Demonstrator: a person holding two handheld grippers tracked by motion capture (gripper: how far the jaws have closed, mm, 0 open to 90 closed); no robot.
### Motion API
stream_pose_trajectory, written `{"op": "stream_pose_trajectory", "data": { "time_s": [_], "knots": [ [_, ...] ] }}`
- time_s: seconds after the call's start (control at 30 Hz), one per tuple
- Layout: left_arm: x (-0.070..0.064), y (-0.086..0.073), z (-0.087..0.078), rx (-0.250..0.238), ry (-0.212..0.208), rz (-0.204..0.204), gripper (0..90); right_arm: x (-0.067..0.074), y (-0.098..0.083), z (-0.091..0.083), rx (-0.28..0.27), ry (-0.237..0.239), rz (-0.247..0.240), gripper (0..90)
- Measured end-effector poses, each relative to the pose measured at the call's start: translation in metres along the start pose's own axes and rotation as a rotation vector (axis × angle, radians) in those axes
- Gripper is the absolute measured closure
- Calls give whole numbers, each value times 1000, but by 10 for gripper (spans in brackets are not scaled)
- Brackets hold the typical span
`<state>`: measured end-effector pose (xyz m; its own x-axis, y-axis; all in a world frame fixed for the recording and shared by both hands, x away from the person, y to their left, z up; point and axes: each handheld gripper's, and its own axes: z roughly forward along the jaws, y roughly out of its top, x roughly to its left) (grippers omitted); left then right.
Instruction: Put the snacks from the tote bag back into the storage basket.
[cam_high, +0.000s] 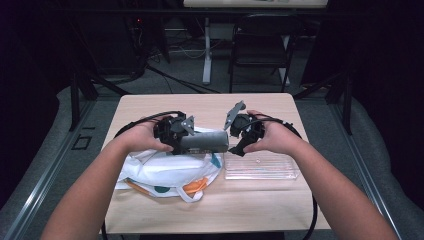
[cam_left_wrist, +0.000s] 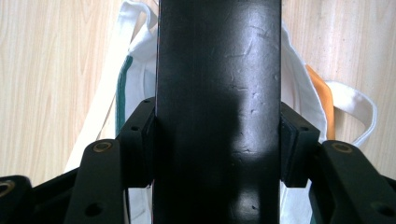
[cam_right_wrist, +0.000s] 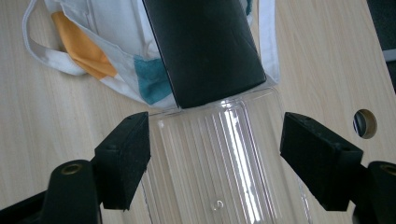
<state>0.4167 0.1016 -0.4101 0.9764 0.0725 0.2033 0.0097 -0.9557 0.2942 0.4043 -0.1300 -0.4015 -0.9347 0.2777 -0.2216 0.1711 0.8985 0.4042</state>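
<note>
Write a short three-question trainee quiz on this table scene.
1. True or false: the left claw is clamped on the dark case.
2. Which thing lies under the open right claw? A) the clear plastic tray B) the white tote bag C) bare table
3. Name the two colours of the patches on the bag.

Key: 1 true. 2 A. 3 orange and teal.

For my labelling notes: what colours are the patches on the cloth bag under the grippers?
The white cloth bag has orange and teal patches, clearest in the right gripper view.
</note>
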Motion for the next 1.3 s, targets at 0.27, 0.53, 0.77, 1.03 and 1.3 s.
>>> {"op": "stream_pose_trajectory", "data": {
  "time_s": [0.27, 0.53, 0.77, 1.03, 1.3],
  "knots": [
    [-1, 10, 2, -12, -2, 20, 424, 2, 8, 3, 6, 3, -29, 242],
    [-4, 19, 7, -18, -10, 33, 424, 5, 11, 10, 19, 10, -41, 242],
    [-6, 27, 9, -31, -8, 56, 424, 6, 12, 14, 13, 13, -40, 242],
    [-10, 35, 10, -44, -19, 76, 424, 7, 14, 18, 25, 26, -53, 259],
    [-12, 39, 10, -54, -12, 96, 424, 9, 13, 21, 21, 42, -62, 287]
  ]
}}
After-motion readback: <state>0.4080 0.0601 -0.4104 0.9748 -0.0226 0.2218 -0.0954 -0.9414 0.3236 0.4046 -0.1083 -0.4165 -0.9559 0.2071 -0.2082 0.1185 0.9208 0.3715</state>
